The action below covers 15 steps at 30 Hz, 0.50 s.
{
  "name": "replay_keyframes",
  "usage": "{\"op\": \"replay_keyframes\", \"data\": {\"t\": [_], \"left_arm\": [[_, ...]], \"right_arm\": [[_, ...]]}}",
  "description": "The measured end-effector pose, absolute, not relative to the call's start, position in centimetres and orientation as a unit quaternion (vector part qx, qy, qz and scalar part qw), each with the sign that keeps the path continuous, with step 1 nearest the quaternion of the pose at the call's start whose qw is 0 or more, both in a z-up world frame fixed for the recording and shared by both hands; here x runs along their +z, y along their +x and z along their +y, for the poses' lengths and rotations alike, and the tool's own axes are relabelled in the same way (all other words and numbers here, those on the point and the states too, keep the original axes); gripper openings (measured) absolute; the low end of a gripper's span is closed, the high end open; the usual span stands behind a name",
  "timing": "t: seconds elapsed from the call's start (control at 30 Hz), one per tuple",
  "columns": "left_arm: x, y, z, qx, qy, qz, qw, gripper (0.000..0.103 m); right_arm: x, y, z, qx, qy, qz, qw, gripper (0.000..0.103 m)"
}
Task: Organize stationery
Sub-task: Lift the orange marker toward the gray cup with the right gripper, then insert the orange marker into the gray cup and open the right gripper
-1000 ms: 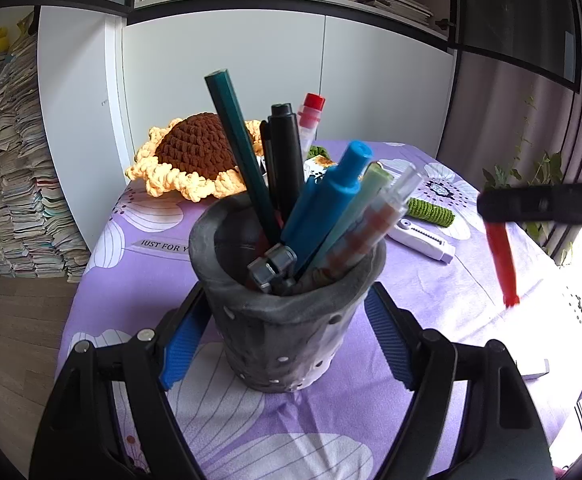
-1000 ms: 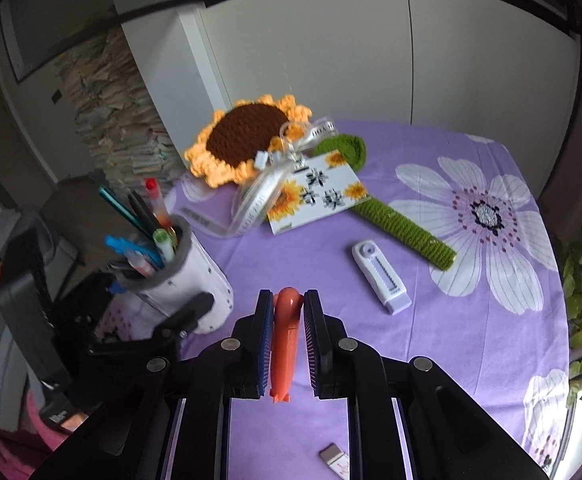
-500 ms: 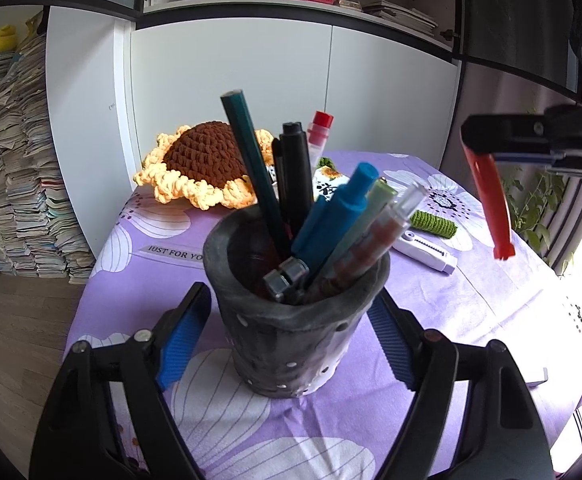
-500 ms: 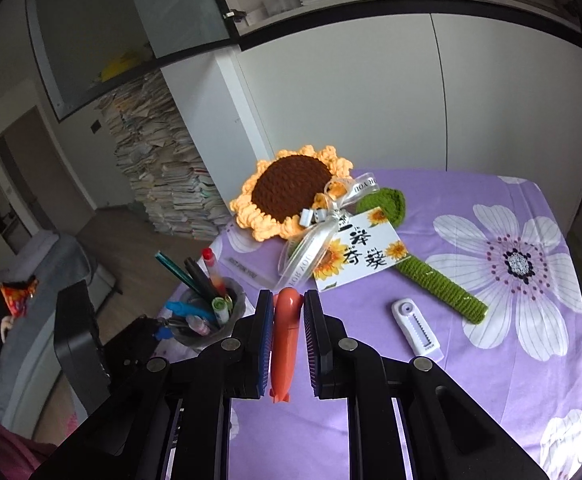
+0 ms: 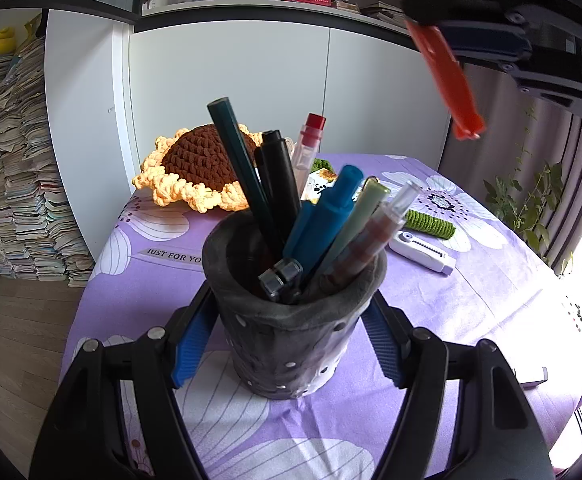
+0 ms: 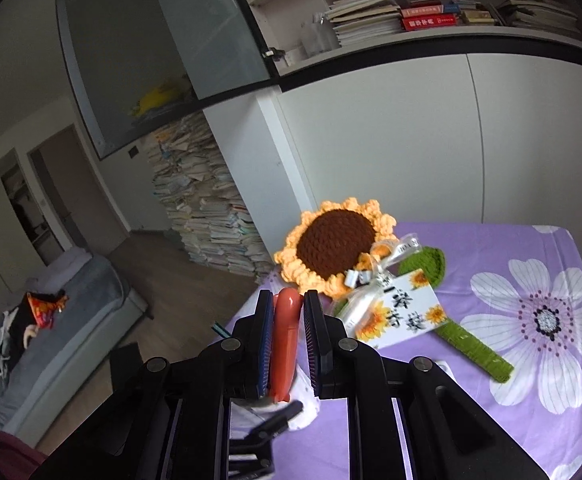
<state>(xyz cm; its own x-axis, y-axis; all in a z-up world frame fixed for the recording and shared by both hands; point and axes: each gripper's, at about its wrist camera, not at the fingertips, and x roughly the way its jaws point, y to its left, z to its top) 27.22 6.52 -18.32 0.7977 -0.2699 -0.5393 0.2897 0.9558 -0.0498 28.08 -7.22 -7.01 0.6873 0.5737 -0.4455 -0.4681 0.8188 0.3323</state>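
A dark grey pen holder (image 5: 291,332) with white dots stands on the purple floral tablecloth (image 5: 139,292) and holds several pens. My left gripper (image 5: 287,344) stands around the holder, jaws close to its sides; contact is unclear. My right gripper (image 6: 287,320) is shut on an orange-red pen (image 6: 285,344). In the left wrist view the pen (image 5: 447,80) hangs tilted, high above and to the right of the holder. In the right wrist view the holder (image 6: 303,412) is mostly hidden below the fingers.
A crocheted sunflower (image 5: 199,168) with a green stem (image 6: 471,348) and a card (image 6: 399,316) lies at the back. A white correction tape (image 5: 423,250) lies right of the holder. A small flat object (image 5: 531,378) lies at the right edge. Stacked books (image 5: 15,184) stand left.
My right gripper has risen with the orange-red pen and moved toward the holder, from low at the right to high above it. The left gripper stays around the holder.
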Motion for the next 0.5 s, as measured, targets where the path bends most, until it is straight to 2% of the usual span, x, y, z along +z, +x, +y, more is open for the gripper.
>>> {"op": "replay_keyframes", "data": {"t": [0.5], "left_arm": [[-18.3, 27.4, 6.6, -0.154, 0.019, 0.282, 0.947, 0.07]], "right_arm": [[-10.1, 30.9, -4.4, 0.282, 0.112, 0.3, 0.904, 0.015]]}}
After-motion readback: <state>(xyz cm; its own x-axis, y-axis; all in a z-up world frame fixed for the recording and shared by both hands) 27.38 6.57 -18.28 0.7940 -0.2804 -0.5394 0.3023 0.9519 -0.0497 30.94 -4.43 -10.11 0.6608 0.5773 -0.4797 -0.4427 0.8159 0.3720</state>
